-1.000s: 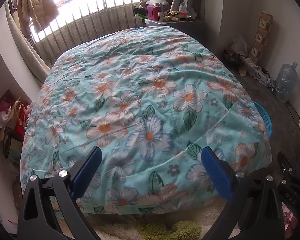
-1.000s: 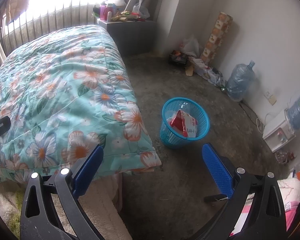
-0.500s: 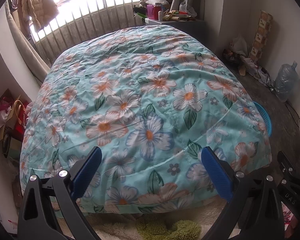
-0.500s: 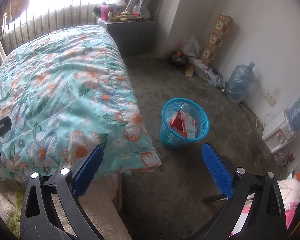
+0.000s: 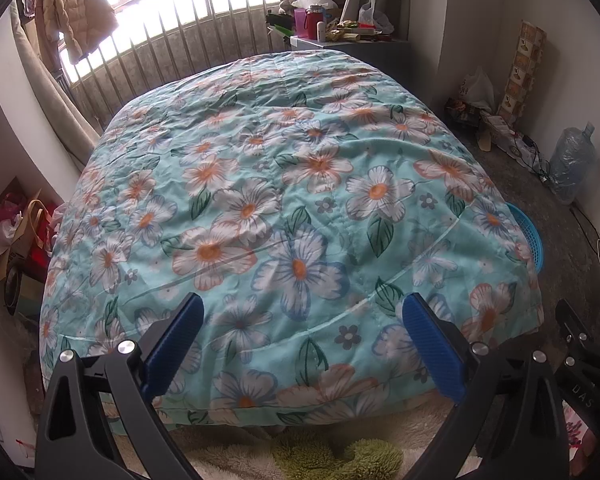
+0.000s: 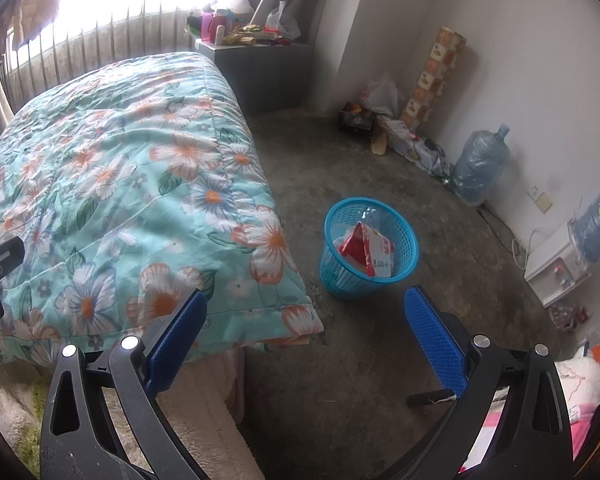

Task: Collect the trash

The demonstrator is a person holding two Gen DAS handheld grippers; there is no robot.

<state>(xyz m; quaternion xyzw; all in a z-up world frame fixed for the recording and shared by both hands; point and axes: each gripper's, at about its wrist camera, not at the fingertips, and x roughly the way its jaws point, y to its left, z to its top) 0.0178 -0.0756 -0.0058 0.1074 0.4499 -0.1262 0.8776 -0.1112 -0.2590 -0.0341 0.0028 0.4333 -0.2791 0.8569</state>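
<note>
**Trash in basket; both grippers empty**

Left wrist view: the left gripper (image 5: pixel 302 334) is spread wide above the floral quilt (image 5: pixel 284 216), holding nothing. The blue basket (image 5: pixel 529 236) shows only as a rim past the quilt's right edge.

Right wrist view: the right gripper (image 6: pixel 306 332) is spread wide, empty. The basket (image 6: pixel 369 254) stands on the concrete floor (image 6: pixel 340 160) beside the bed, with a red-and-white wrapper (image 6: pixel 370 252) inside.

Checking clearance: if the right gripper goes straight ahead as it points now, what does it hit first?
Probably the bare floor just short of the blue basket. The right gripper is open and empty, tilted down, with nothing between its fingers. The quilt corner lies close on its left side; depth is unclear.
</note>
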